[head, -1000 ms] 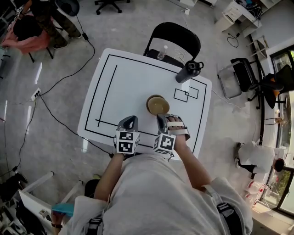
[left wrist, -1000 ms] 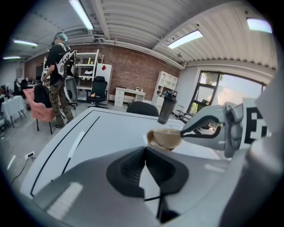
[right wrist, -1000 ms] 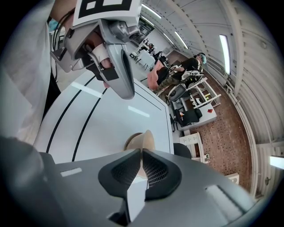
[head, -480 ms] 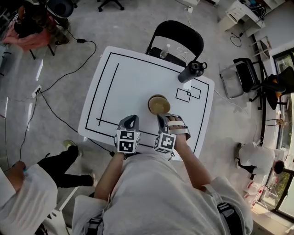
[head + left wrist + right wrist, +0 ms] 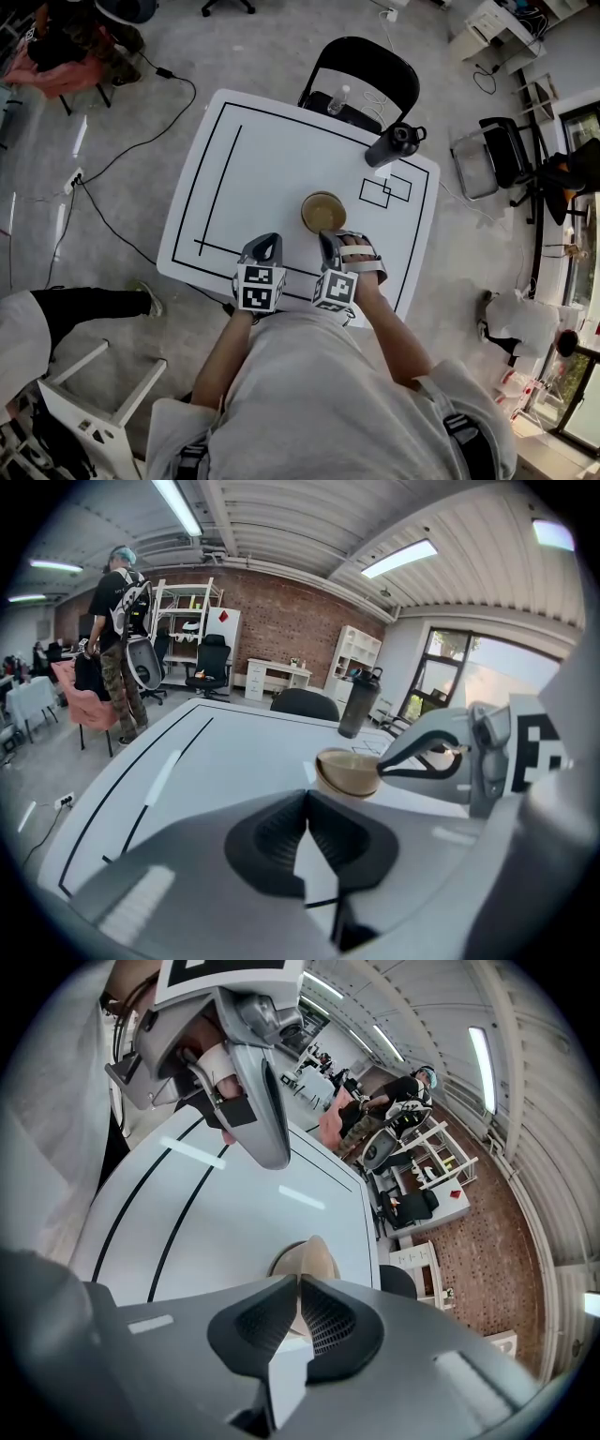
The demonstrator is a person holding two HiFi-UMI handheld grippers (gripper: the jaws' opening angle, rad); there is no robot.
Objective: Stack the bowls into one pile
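Tan bowls sat mid-bench, seemingly one pile already. Left gripper and right gripper held near the front edge, fingers pressed together, empty. I judged it best to stay clear, no nudging.

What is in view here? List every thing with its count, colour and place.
table: one, white with black lines, centre.
bowls: one pile, tan, on the table right of centre; how many are in it is unclear.
flask: one, dark, at the table's far right corner.
chair: one, black, beyond the table.
water bottle: one, clear, on the chair seat.
bystander: one, dark trousers, on the floor lower left.
left gripper: one, grey, jaws together, empty, at the table's near edge.
right gripper: one, grey, jaws together, just short of the bowls.
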